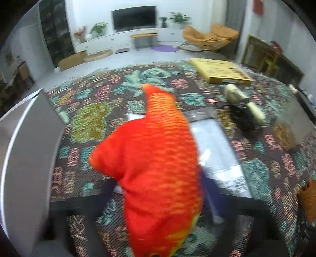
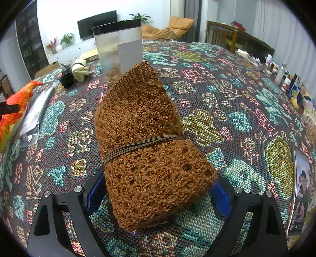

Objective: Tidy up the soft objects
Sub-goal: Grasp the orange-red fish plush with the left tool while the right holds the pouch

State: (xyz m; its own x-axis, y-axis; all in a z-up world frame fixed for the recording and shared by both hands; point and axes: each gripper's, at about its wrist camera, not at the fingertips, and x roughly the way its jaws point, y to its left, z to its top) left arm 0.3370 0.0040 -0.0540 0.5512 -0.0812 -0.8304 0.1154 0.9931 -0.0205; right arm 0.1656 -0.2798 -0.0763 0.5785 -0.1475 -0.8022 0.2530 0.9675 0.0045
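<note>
A home living room: wall television (image 1: pixel 134 18), potted plants (image 1: pixel 178 18), orange lounge chair (image 1: pixel 209 36), patterned tablecloth (image 2: pixel 227 94)

Knit bundle (image 2: pixel 146 150): centre frame, between my fingers, on the cloth (image 2: pixel 227 98).
Jar (image 2: pixel 118 45): behind it.
Fish (image 2: pixel 13 110): left edge.
</note>
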